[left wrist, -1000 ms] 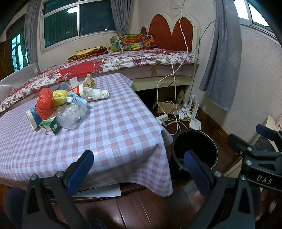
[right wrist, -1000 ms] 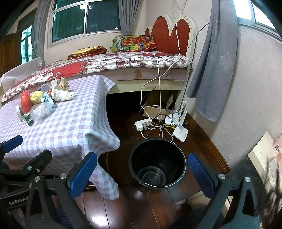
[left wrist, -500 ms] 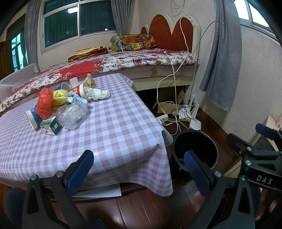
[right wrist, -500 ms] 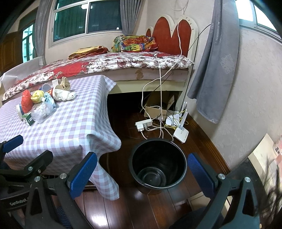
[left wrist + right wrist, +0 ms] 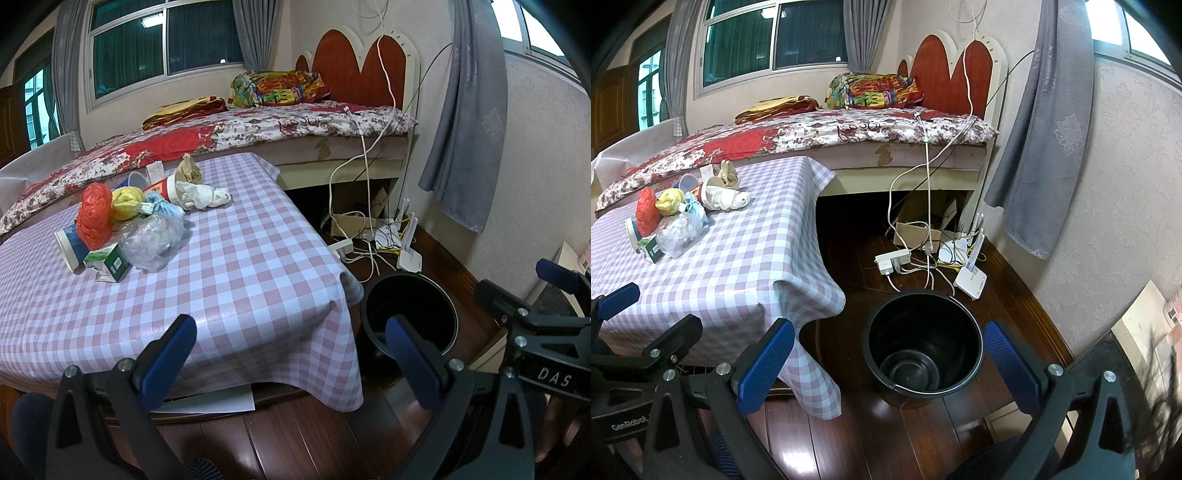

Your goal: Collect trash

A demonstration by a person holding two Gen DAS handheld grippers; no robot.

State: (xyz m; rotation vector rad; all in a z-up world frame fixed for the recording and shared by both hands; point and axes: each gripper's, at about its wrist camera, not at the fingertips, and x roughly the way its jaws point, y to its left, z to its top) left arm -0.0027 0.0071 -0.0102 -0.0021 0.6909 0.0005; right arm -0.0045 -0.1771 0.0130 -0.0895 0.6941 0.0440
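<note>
On floor: bin [image 5: 923, 354] upright (mouth up) | table: trash [image 5: 140, 221] heaped

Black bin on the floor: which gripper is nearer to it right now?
Right. The right gripper hangs open just before the black bin; the left gripper faces the table corner beside it.

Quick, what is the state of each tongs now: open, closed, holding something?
Left tongs: open, holding nothing.
Right tongs: open, holding nothing.
</note>
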